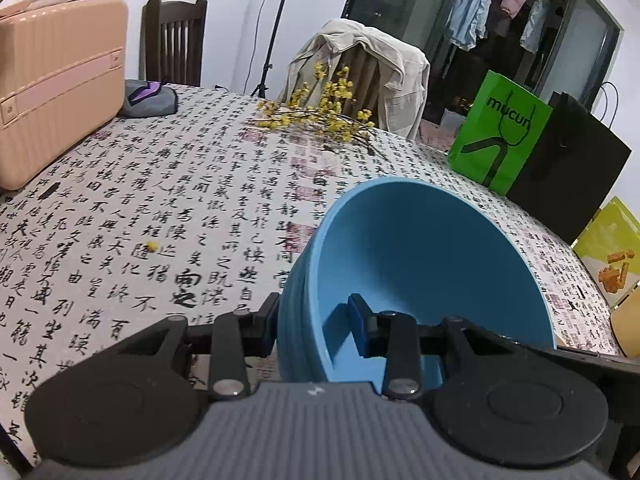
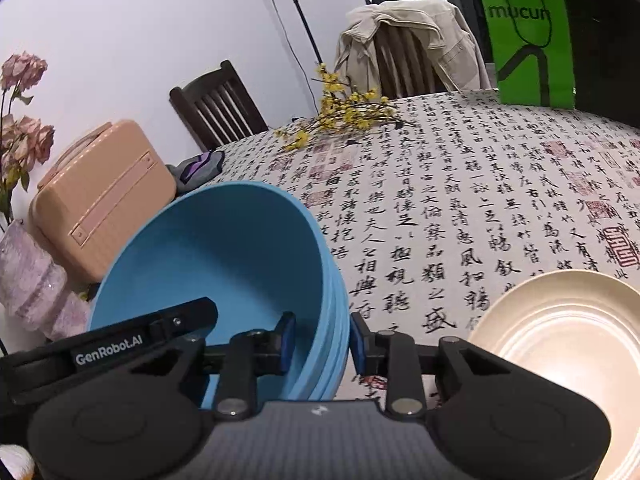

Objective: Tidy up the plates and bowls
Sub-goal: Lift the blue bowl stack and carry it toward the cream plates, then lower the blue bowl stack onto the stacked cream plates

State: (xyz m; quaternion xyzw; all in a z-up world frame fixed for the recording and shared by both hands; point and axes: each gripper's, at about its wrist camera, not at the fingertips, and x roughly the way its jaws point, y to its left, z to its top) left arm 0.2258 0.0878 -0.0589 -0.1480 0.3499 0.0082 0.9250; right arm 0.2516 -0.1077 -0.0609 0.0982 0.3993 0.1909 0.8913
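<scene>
You have both grippers clamped on one stack of blue bowls (image 1: 420, 264), which hangs tilted above the calligraphy-print tablecloth (image 1: 160, 208). Your left gripper (image 1: 316, 328) pinches the stack's wall on one side, one pad outside and one inside; your right gripper (image 2: 322, 340) pinches the opposite wall the same way, both narrowly parted around the rims. In the right wrist view a cream plate (image 2: 568, 344) lies on the cloth just beside that gripper. A peach case (image 1: 56, 88) stands at the table's far edge, near yellow flower sprigs (image 1: 320, 108) and a green bag (image 1: 500, 132).
</scene>
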